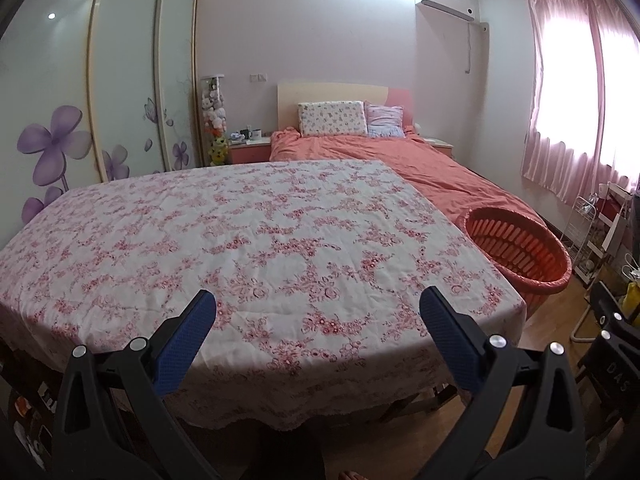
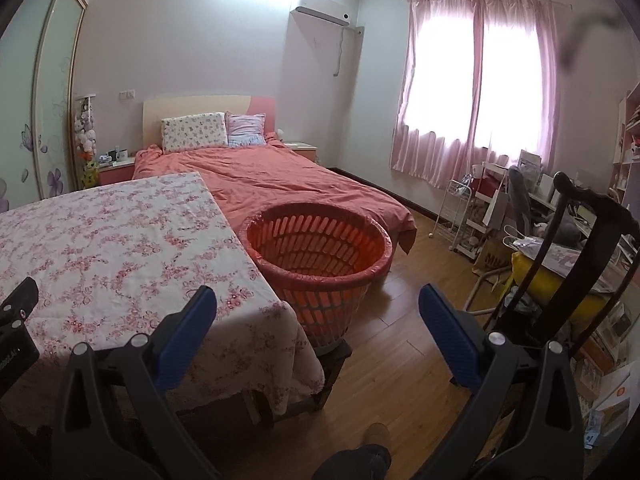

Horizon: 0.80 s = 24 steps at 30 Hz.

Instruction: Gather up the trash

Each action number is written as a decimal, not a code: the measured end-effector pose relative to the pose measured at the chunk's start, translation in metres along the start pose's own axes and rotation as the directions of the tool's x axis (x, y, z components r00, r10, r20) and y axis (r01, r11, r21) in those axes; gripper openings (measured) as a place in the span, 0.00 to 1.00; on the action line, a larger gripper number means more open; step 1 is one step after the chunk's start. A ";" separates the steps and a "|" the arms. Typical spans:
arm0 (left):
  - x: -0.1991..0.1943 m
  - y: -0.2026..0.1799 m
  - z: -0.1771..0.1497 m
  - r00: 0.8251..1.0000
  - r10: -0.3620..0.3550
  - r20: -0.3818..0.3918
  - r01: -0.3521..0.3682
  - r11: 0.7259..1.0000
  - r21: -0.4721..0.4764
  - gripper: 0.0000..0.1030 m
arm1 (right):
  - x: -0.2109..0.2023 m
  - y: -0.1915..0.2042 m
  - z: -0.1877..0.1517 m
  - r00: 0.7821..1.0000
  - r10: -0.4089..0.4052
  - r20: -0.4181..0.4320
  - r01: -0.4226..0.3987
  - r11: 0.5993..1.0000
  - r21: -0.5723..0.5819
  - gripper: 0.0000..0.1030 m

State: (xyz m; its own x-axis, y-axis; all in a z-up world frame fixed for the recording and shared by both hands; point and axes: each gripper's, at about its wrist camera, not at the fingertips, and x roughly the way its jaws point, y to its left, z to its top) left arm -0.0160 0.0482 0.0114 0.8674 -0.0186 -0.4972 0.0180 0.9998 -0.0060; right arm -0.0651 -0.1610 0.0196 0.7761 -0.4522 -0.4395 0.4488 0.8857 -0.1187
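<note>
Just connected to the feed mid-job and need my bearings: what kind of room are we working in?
A home bedroom, it seems: a made bed with pillows, a sliding wardrobe and pink curtains. An orange basket stands beside the cloth-covered table.

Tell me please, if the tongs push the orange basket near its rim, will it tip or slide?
The orange basket is probably light: slotted plastic walls, nothing visible inside. It stands raised on a small dark stand, so a push at the rim may well tip it. A thin liner covers the rim, possibly slippery.

It was a home bedroom: a made bed (image 2: 272,184) with pillows (image 2: 194,132) stood against the wall, beside a flower-printed sliding wardrobe (image 1: 100,92), pink curtains (image 2: 472,92), a wall air conditioner (image 2: 324,10) and wooden flooring (image 2: 400,360).
</note>
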 end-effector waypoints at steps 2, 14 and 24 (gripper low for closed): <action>0.001 -0.001 0.000 1.000 -0.003 -0.009 0.003 1.000 -0.002 0.97 | 0.001 -0.001 -0.001 1.000 0.001 -0.004 -0.001 1.000 -0.001 0.96; -0.005 -0.003 0.002 1.000 -0.020 0.006 0.020 1.000 -0.013 0.97 | 0.001 -0.005 0.001 1.000 0.015 -0.005 -0.015 1.000 0.010 0.96; -0.006 -0.003 0.003 1.000 -0.007 0.008 0.008 1.000 -0.023 0.97 | 0.000 -0.005 0.001 1.000 0.015 -0.001 -0.015 1.000 0.013 0.96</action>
State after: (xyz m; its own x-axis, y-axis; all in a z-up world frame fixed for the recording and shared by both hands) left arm -0.0202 0.0449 0.0172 0.8713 -0.0261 -0.4901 0.0133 0.9995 -0.0296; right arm -0.0667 -0.1662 0.0210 0.7824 -0.4384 -0.4424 0.4423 0.8912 -0.1008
